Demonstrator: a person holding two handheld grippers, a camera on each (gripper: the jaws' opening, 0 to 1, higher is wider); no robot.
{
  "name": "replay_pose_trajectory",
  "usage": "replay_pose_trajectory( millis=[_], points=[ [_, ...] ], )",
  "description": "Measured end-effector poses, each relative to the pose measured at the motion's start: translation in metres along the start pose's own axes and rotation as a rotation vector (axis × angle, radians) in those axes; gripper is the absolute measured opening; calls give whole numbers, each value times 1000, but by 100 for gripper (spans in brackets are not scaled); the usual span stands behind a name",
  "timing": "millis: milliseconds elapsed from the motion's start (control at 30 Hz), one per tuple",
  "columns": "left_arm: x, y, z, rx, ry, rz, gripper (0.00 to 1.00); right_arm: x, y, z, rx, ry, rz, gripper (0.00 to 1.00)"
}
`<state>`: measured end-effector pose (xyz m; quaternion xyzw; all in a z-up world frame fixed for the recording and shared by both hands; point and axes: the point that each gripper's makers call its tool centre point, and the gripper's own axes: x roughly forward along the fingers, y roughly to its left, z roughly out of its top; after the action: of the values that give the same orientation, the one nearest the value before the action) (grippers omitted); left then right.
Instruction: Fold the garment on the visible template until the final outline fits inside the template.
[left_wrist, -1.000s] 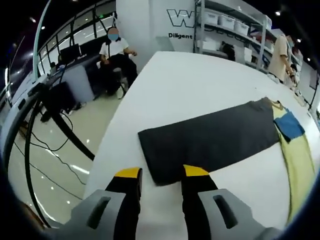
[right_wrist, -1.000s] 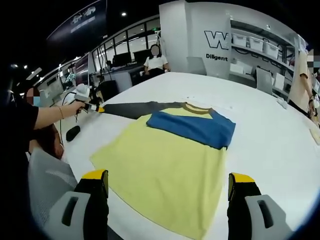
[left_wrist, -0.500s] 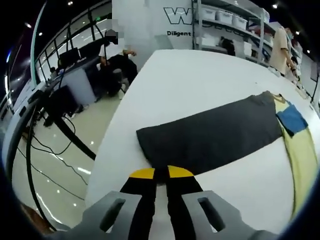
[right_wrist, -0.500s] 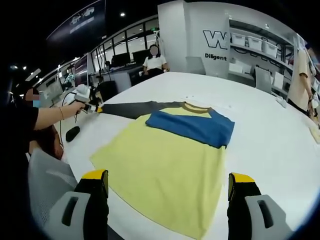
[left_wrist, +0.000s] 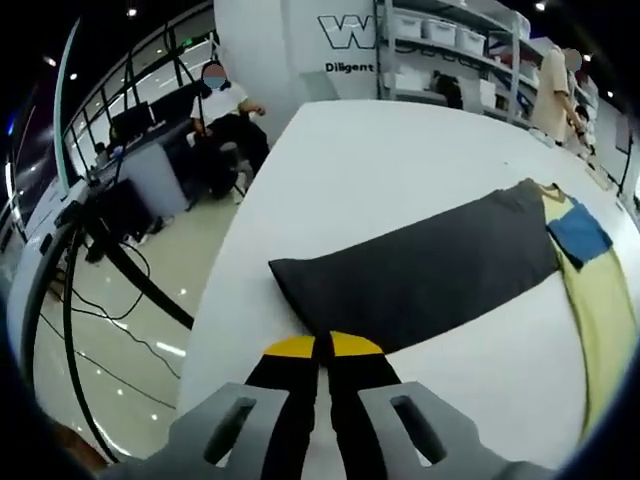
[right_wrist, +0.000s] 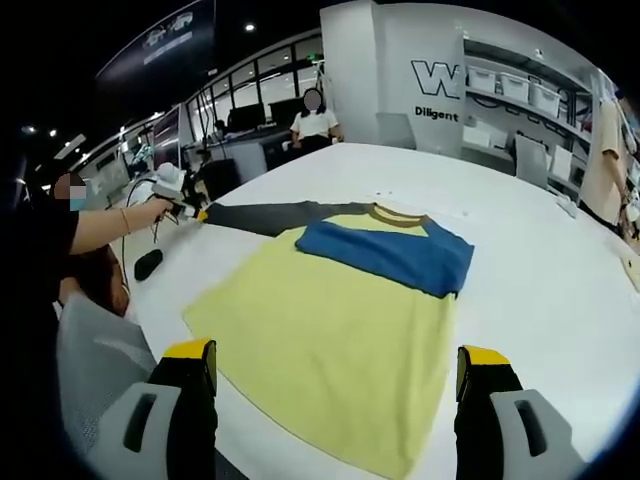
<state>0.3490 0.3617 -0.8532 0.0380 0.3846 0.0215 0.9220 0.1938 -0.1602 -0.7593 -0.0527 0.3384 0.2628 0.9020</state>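
A long-sleeved garment lies flat on the white table (left_wrist: 380, 170). Its body is yellow (right_wrist: 330, 340), and a blue sleeve (right_wrist: 390, 255) is folded across the chest. The dark grey sleeve (left_wrist: 420, 275) stretches straight out to the side. My left gripper (left_wrist: 322, 345) is shut on the cuff end of that grey sleeve; in the right gripper view it appears in a hand at the sleeve's tip (right_wrist: 187, 209). My right gripper (right_wrist: 338, 365) stands open, jaws wide apart, above the near hem of the yellow body with nothing held.
The table edge runs close on the left of the cuff, with floor, cables and a stand (left_wrist: 110, 270) beyond. A small black object (right_wrist: 147, 265) lies near that edge. A person sits at the far end (left_wrist: 222, 105); shelves with bins (left_wrist: 450, 40) stand behind.
My left gripper's jaws went from open astride the cuff to shut on it. The right gripper and the yellow body have stayed put.
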Motion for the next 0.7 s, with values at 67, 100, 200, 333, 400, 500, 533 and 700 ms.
replay_pose_trajectory(
  millis=[67,100,200,333,400,500,533,700],
  points=[
    [-2,-1,2,7,0,-5,0,0,0,0,-1,0,1,99],
    [-3,-2,3,8,0,-7,0,0,1,0,-2,0,2,99],
    [-5,-5,9,9,-7,-13,0,0,2,1,-2,-1,4,99],
    [-7,-11,20,37,-24,-26,0,0,2,0,-5,0,5,99],
    [-8,-15,25,44,-32,-32,0,0,3,1,-8,-1,8,99],
    [-11,-21,32,64,-41,-41,0,0,4,1,-10,1,10,99],
    [-11,-23,35,76,-45,-44,0,0,4,1,-9,0,10,99],
    [-17,-35,49,90,-72,-65,0,0,4,-1,-9,4,12,99]
  ],
)
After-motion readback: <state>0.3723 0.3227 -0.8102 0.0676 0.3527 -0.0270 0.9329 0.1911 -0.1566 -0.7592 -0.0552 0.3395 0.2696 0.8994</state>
